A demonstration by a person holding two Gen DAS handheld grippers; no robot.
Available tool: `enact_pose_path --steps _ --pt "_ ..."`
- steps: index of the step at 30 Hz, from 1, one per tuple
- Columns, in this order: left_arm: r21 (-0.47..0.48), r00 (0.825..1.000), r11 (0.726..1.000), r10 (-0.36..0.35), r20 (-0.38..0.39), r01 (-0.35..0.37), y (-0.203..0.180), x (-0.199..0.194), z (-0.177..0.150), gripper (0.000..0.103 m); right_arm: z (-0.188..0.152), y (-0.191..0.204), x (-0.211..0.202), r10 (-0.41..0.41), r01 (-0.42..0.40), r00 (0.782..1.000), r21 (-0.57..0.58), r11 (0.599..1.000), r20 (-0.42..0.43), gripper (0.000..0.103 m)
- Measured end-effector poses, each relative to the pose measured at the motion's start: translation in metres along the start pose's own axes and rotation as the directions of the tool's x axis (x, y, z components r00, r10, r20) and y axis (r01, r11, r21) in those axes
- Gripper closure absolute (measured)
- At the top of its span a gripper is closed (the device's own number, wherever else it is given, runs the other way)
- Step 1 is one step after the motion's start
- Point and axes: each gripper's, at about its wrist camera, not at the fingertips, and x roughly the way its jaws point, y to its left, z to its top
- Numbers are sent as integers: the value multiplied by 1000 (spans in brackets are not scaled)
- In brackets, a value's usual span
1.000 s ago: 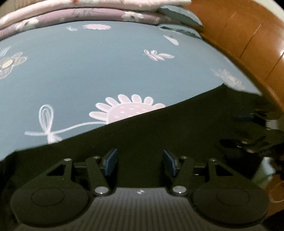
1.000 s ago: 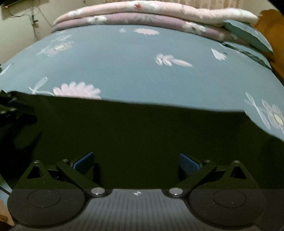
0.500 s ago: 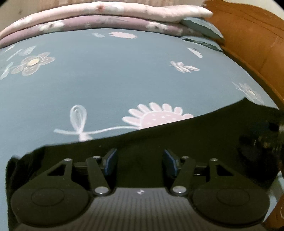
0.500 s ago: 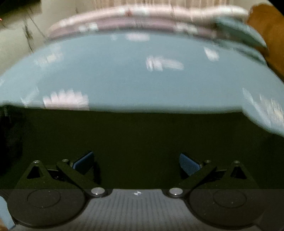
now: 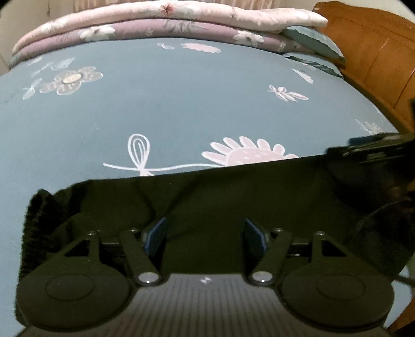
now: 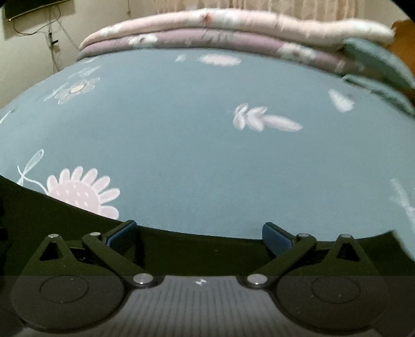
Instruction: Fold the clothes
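A black garment (image 5: 233, 197) lies flat on the blue-grey flowered bed sheet (image 5: 181, 103); its far edge runs straight across the left wrist view. My left gripper (image 5: 205, 232) hovers low over the cloth and its jaws are opening. The cloth lies between and under the blue pads (image 5: 155, 233), which do not press on it. In the right wrist view the garment (image 6: 64, 223) fills only the bottom strip. My right gripper (image 6: 199, 233) is open wide at the garment's far edge, holding nothing. A dark shape at the far right, likely the other gripper (image 5: 373, 150), sits over the garment's right end.
Folded pink and mauve quilts (image 5: 168, 20) are stacked along the far side of the bed, with teal pillows (image 5: 311, 41) beside them. A wooden headboard (image 5: 376, 51) rises on the right. In the right wrist view, a wall with cables (image 6: 52, 39) stands at the far left.
The left jaws have spread wider and that view has swung to show the garment's left corner. The right gripper has moved forward to the garment's far edge, so more sheet shows.
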Motion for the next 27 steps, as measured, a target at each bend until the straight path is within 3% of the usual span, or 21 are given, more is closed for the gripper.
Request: enact_pose_path --steps 3,7,14,16,20,25,27 --pt "12 1000 1000 11 -12 -11 1 1 -2 35 -8 7 -21 26 -26 1000 18 1000 9 0" --pt "12 1000 1000 2 -19 -2 3 5 -5 30 -20 15 1 58 -58 997 -1 998 -59 0" --pt "40 1000 999 9 -15 -8 -1 3 -5 27 0 11 8 31 -30 999 24 999 -35 0" --pt "35 1000 999 10 -4 -10 -1 -1 -5 27 2 8 -9 27 -27 1000 35 999 -8 0" --pt "40 1000 999 13 21 -14 -4 -12 -5 27 -17 -2 -58 -30 29 999 39 999 16 0" --pt "91 999 996 18 38 -22 -18 -21 -5 27 -58 -12 -89 -132 134 990 38 990 -49 0" --pt "112 999 994 5 48 -10 -28 -25 -9 27 -78 -12 -88 -131 134 988 43 990 -82 0"
